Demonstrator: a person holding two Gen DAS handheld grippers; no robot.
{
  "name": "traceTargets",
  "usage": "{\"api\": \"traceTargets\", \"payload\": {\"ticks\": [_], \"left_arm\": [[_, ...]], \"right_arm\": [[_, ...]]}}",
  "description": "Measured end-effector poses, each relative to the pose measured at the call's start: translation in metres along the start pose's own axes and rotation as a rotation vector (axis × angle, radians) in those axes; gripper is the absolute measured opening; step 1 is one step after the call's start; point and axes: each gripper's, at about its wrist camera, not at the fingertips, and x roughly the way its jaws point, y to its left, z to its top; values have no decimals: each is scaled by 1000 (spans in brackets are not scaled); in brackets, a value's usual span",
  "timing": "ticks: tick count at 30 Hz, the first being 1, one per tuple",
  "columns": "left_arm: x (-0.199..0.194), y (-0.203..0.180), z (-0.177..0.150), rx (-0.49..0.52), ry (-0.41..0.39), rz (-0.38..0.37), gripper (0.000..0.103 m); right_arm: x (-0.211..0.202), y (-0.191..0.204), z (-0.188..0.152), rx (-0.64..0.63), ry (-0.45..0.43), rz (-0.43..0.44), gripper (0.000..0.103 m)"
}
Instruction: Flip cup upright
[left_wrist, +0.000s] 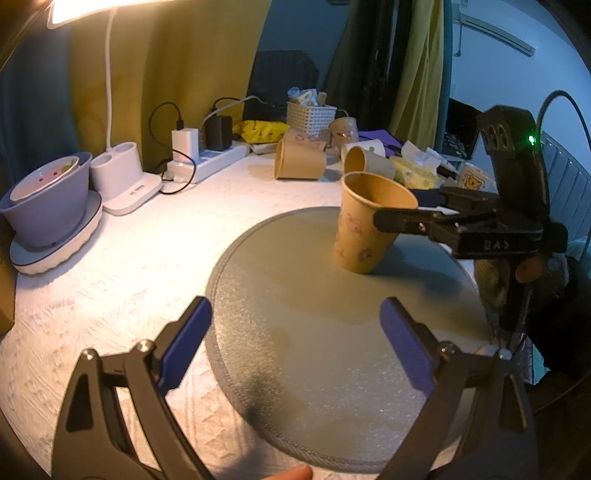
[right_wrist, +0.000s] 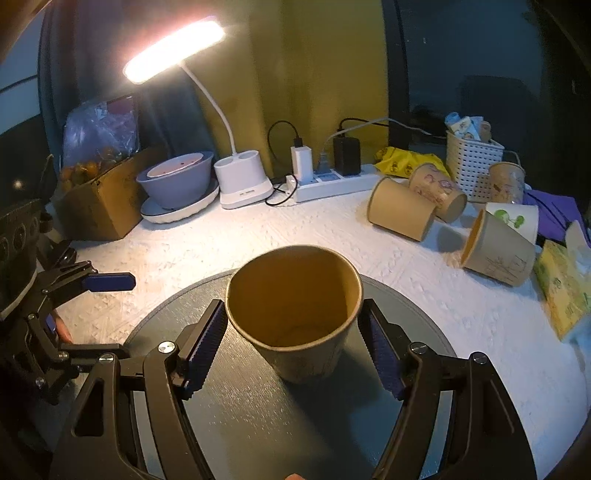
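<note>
We see the brown paper cup with faint floral prints (right_wrist: 293, 314) standing mouth-up, leaning slightly, on the round grey woven mat (right_wrist: 258, 424) that lies on the white textured tablecloth (right_wrist: 207, 254). Our right gripper (right_wrist: 293, 345) brackets the cup just below its rim, one blue ribbed pad (right_wrist: 207, 343) on each side; the left pad looks to touch the wall, while a thin dark gap shows at the right pad, so we cannot tell whether the grip is clenched or just loosened. From the left wrist view, the same cup (left_wrist: 369, 225) sits at the far part of the mat (left_wrist: 295, 332), with the right gripper's black finger across its upper wall. Our left gripper (left_wrist: 295, 332) hangs low over the near part of the mat, its blue-padded fingers (left_wrist: 186, 343) spread wide with nothing between them, well apart from the cup. Behind, several other brown paper cups (right_wrist: 402, 214) lie on their sides near a white perforated basket (right_wrist: 471, 162), and a lit white desk lamp (right_wrist: 173, 50) stands beside a white power strip (right_wrist: 332, 182).
</note>
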Motion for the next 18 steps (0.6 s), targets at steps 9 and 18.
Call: {"api": "traceTargets", "payload": {"ticks": [9,18], "left_arm": [[-11,-10,2,-17,-62,-12,93],[-37,-33,2,24,-165,-40,93]], "right_arm": [[-27,1,-14,29,-15,-59,83],[-68,15,-25,26,-56,-128,83]]}}
